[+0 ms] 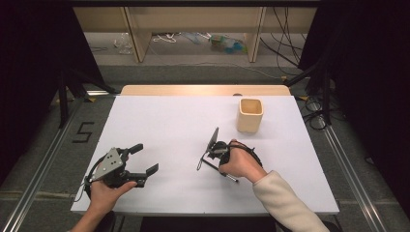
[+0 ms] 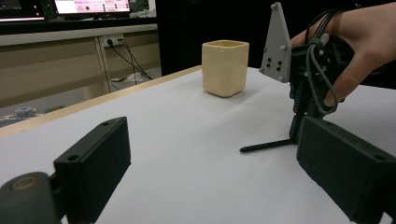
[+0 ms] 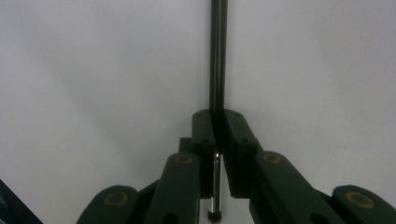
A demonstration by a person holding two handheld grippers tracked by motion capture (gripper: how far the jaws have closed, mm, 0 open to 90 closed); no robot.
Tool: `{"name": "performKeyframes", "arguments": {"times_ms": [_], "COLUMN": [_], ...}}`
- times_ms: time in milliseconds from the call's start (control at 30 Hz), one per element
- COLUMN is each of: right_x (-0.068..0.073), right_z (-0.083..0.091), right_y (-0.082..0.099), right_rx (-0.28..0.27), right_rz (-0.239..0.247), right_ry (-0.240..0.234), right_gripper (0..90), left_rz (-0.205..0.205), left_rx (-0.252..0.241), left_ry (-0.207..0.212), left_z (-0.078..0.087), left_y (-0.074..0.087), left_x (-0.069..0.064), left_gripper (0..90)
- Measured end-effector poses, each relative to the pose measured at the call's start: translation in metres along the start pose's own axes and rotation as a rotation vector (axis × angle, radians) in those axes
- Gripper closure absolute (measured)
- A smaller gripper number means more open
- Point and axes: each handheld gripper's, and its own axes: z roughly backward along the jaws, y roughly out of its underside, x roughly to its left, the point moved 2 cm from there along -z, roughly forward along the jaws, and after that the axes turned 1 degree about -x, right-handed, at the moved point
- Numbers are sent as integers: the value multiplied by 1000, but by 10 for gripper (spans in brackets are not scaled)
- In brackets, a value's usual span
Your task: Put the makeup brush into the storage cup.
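Nearest the person, at the front left of the white surface, the left hand-held gripper is held just above the sheet with its two black jaws spread wide and nothing between them; in the left gripper view the pads are seen well apart over bare surface. Further in, right of centre, the right hand-held gripper is pointed down at the surface by a hand. Its jaws are closed on a thin dark pen, which lies flat on the surface. In the right gripper view the pen is seen clamped between the pads, its shaft running straight ahead beyond them. Beyond the right hand-held gripper, towards the far right, a cream square cup stands upright, apart from the pen.
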Motion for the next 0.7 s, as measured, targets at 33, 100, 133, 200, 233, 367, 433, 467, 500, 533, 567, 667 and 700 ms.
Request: {"name": "performKeyframes", "arguments": {"times_ms": [33, 100, 133, 200, 233, 367, 433, 467, 500, 533, 567, 667, 700], "right_x": [0, 1, 1, 0, 0, -3, -5, -5, -6, -4, -4, 1, 6], "right_z": [0, 0, 1, 3, 4, 12, 17, 19, 21, 25, 27, 32, 35], "right_y": [0, 0, 0, 0, 0, 2, 5, 6, 8, 9, 11, 19, 23], "right_rx": [0, -2, -6, -18, -33, -87, -122, -137, -153, -160, -174, -147, -146], "right_rz": [0, -13, -8, -2, 14, 55, 91, 114, 139, 156, 203, 472, 476], "right_ry": [1, -12, -10, -6, -10, -6, -3, -4, -12, -21, -18, -64, -74], "right_gripper": [844, 844, 844, 844, 844, 844, 844, 844, 844, 844, 843, 842, 842], "left_rz": [0, 2, 3, 3, 0, 0, -1, -8, -6, -4, -7, -5, -13], "left_rx": [0, 1, -7, -2, 6, 8, 8, 9, 12, 15, 18, 22, 31], "left_ry": [0, 1, 6, 5, 1, 6, 11, 15, 22, 29, 37, 61, 66], "left_z": [0, 0, -1, -1, 0, -1, -1, -1, -2, -2, -3, -6, -7], "left_y": [0, 0, 0, 0, 0, 1, 1, 1, 1, 1, 1, 2, 2], "left_x": [0, 0, 0, 0, 0, -1, -1, -1, -2, -3, -4, -7, -8], "left_gripper": [97, 97, 97, 97, 97, 99, 102, 104, 111, 116, 122, 135, 137]}}
